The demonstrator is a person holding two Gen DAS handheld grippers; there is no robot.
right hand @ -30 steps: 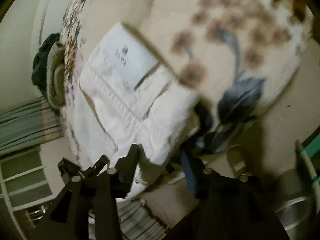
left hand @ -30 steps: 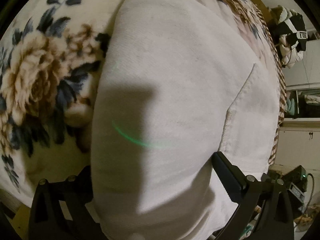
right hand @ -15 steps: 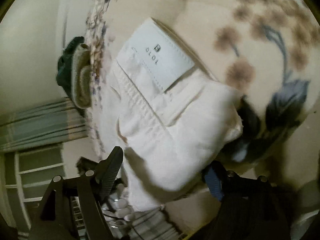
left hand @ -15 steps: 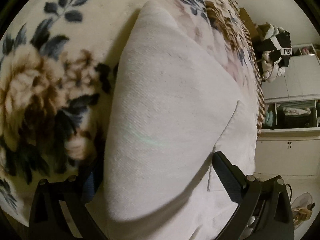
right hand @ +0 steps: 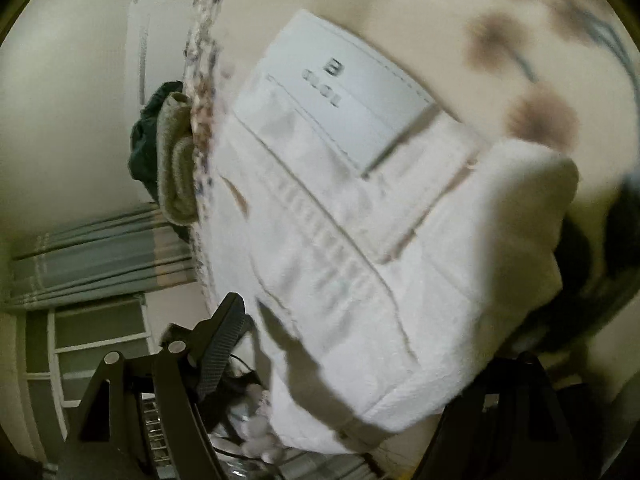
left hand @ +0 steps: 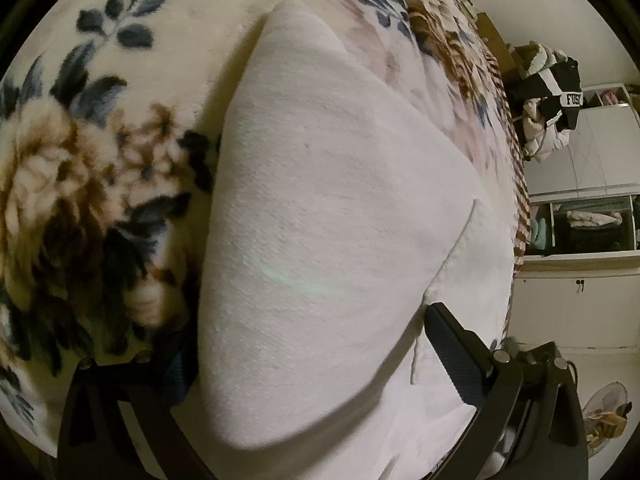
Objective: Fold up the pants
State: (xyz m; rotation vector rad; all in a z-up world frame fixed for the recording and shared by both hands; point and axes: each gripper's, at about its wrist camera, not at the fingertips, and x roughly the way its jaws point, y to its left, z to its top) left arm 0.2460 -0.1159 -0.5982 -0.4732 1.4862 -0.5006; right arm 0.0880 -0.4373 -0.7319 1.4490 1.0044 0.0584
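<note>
In the left wrist view, the left gripper [left hand: 308, 344] has its two dark fingers [left hand: 456, 352] spread wide, one at 7 o'clock and one at 5 o'clock, with a thick fold of the white pants [left hand: 332, 216] filling the gap between them; whether the pads press the cloth cannot be told. The folded pants lie on the floral blanket [left hand: 80, 184], their long axis running from the near edge at 6 o'clock up to a rounded corner at 12 o'clock, and a stitched pocket edge shows at 3 o'clock. Farther off at 3 o'clock, an open shelf unit [left hand: 588, 224] holds folded light clothes and a teal bundle, with a black and white jacket [left hand: 556, 92] heaped above it. In the right wrist view, the right gripper [right hand: 360, 364] is likewise wide, its left finger [right hand: 220, 344] at 7 o'clock, the other largely hidden by the cloth at 5 o'clock. The waistband end sits between them, the white brand patch [right hand: 340, 92] toward 12 o'clock. Beyond, at 9 o'clock, an olive and dark bundle of clothes [right hand: 168, 160] rests at the blanket's edge.
</note>
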